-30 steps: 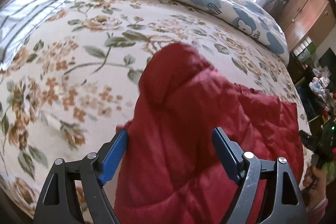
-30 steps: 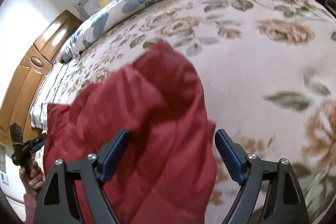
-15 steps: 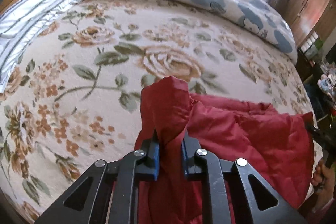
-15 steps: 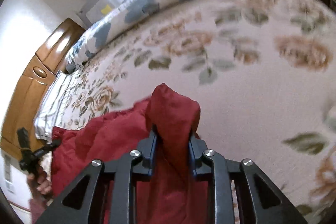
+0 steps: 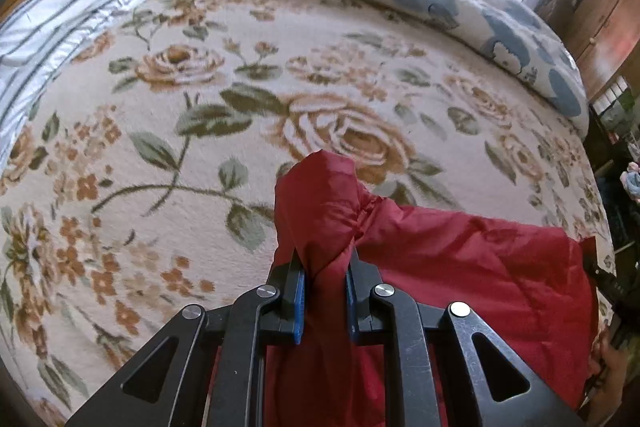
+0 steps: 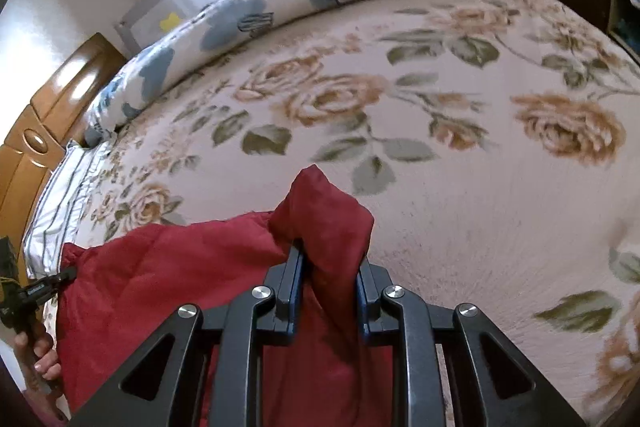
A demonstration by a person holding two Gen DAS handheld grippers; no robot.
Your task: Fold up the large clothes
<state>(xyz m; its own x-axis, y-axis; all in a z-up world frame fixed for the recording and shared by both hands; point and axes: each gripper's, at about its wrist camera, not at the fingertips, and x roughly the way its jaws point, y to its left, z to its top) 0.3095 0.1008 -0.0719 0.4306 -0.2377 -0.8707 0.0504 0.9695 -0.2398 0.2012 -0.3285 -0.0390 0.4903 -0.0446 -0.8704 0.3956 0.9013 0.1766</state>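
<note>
Each gripper, left (image 5: 323, 289) and right (image 6: 328, 283), has its jaws pinching a corner of the red garment (image 5: 460, 267), which stretches sideways between them over the bed (image 5: 200, 147), its near edge.

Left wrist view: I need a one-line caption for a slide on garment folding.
Left gripper shut on a corner of the red padded garment above the floral blanket.

Red quilted garment (image 5: 460, 267) lies bunched on the bed, corners lifted.
</note>
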